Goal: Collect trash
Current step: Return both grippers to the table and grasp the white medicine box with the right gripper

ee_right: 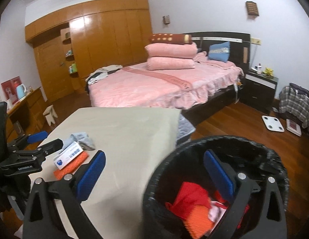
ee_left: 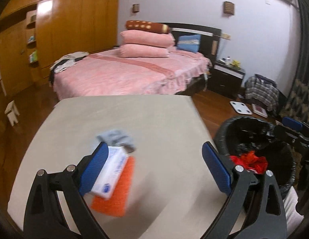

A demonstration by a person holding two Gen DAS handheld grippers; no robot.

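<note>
Collecting trash | both hand-held grippers, left (ee_left: 152, 165) and right (ee_right: 154, 173), empty, spread wide | bin (ee_right: 274, 159) under right holds red scraps (ee_right: 189, 196) | white box (ee_left: 110, 174), orange pad (ee_left: 116, 197), grey rag (ee_left: 116, 138) remain on surface (ee_left: 154, 115) ahead of left

a bed (ee_right: 154, 87) under a pink cover, with two pink folded quilts (ee_right: 171, 56) stacked on it and a blue pillow (ee_right: 219, 53) against the dark headboard (ee_right: 224, 39) — behind it a wooden wardrobe (ee_right: 106, 37). a dark nightstand (ee_right: 258, 91) beside the bed, a white scale (ee_right: 272, 126) on the wood floor, a small stool (ee_right: 50, 114) at left.

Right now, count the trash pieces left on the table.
3, clustered near its left side: a white box lying on an orange sheet, and a grey wad just behind. Others may be hidden.
</note>
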